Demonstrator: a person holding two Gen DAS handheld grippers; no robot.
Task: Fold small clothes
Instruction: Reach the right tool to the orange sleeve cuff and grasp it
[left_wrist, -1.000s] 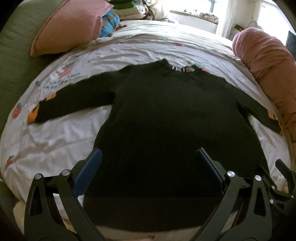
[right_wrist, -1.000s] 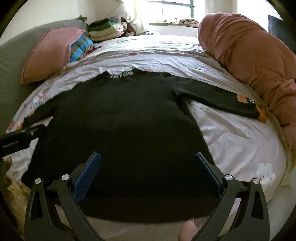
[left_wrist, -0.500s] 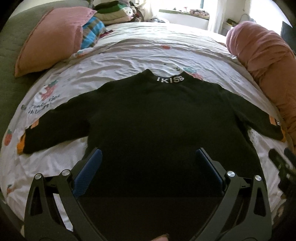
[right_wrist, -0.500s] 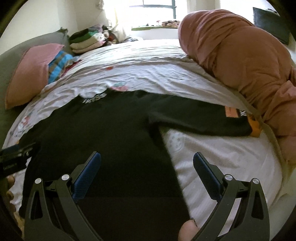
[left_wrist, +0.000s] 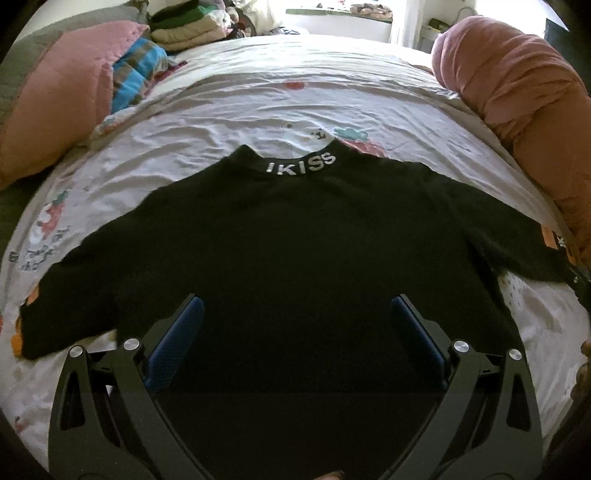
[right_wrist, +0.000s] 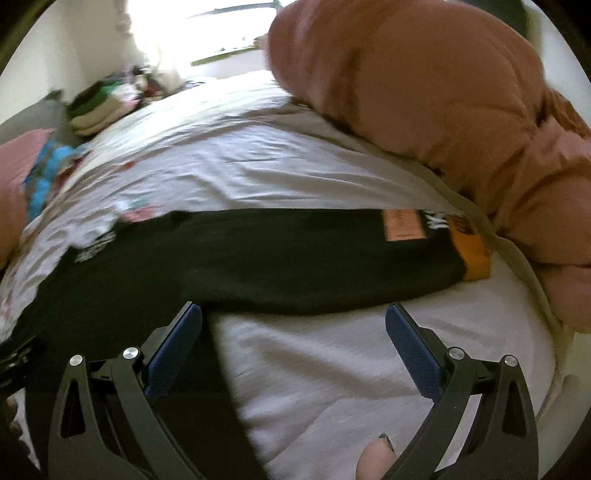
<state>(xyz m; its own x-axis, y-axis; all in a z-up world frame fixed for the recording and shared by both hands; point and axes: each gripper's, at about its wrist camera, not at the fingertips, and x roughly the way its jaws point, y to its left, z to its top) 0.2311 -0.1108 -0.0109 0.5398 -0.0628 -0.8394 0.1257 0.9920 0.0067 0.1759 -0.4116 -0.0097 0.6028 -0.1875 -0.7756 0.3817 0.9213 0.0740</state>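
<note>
Sweater (left_wrist: 295, 251) lies flat on my bed sheet (left_wrist: 258, 103), black, sleeves spread, collar away from me. My left gripper (left_wrist: 295, 321) hangs over its body, fingers wide, holding nothing. My right gripper (right_wrist: 293, 325) sits over the right sleeve (right_wrist: 314, 254) near its orange cuff (right_wrist: 474, 254), fingers wide too, empty.
</note>
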